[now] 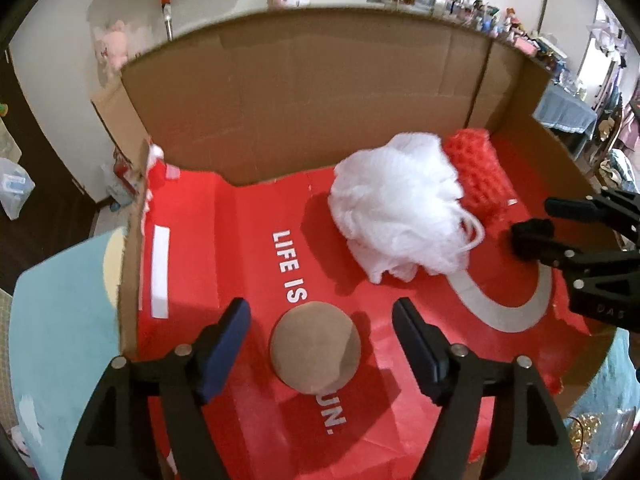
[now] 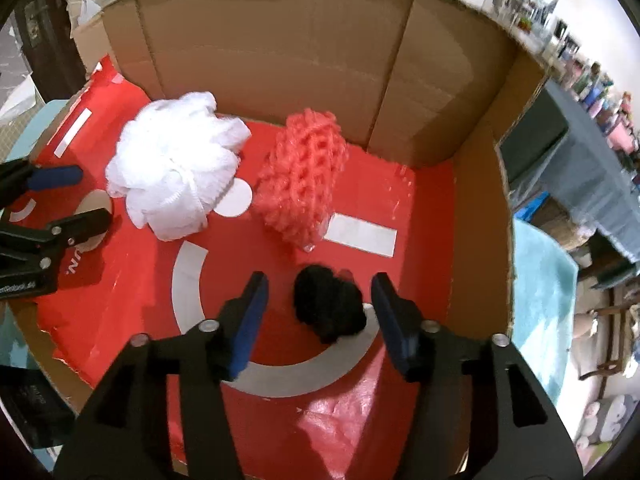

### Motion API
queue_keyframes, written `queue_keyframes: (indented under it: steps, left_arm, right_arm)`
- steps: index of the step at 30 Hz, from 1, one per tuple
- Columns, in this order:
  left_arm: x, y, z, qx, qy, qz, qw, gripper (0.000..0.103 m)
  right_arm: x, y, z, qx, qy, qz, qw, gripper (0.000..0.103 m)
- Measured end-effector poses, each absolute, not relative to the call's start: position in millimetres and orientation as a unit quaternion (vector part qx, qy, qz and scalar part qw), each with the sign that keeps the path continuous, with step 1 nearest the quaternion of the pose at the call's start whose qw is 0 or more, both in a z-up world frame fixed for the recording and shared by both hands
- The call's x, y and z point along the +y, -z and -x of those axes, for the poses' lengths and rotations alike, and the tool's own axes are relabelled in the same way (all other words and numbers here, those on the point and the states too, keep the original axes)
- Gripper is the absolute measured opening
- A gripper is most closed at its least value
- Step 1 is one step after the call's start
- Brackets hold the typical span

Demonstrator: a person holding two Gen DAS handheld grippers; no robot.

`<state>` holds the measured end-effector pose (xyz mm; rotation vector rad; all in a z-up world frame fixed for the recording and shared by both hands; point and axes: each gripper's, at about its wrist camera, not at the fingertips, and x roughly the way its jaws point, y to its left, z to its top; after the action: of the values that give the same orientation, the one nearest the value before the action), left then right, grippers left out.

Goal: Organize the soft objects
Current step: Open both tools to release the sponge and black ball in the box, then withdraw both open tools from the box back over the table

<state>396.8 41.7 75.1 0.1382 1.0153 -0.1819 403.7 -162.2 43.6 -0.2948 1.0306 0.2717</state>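
Inside an open cardboard box (image 1: 288, 92) with a red printed floor lie several soft things. A white mesh bath pouf (image 1: 400, 206) (image 2: 176, 166) lies mid-floor. A red knitted sponge (image 1: 476, 168) (image 2: 302, 178) lies just behind it. A round tan sponge (image 1: 316, 350) (image 2: 94, 220) lies between my left gripper's (image 1: 322, 324) open jaws. A black fuzzy ball (image 2: 330, 306) (image 1: 532, 238) lies between my right gripper's (image 2: 320, 294) open jaws. Each gripper also shows in the other's view, the right (image 1: 552, 220) and the left (image 2: 90, 196).
The box walls (image 2: 280, 52) rise behind and at the right. A light blue rug (image 1: 60, 320) (image 2: 540, 300) lies around the box. Pink plush toys (image 1: 114, 44) sit on the floor beyond. Cluttered shelves (image 1: 500, 16) line the far wall.
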Motion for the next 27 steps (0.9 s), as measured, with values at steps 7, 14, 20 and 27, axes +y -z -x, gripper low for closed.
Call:
queue_keyframes:
  steps: [7,14,20,27]
  left_arm:
    - [33,-120,-353,0.438,0.087,-0.063,0.892,0.092]
    - [29,-176,-283,0.364,0.103,-0.050,0.924,0.103]
    - [26,-207,-211,0.304,0.119,-0.015,0.945,0.103]
    - [26,-219,-130,0.239,0.111,0.006,0.965,0.103]
  right_arm:
    - [-157,-80,-372,0.458,-0.130,0.133,0.869,0.061]
    - [-174,-143,-307,0.393,-0.130,0.116,0.903,0.077]
    - [-186,-187,-235,0.331,-0.139,0.094,0.929,0.081]
    - [-198,-211,-144,0.257,-0.147,0.086,0.951,0.086]
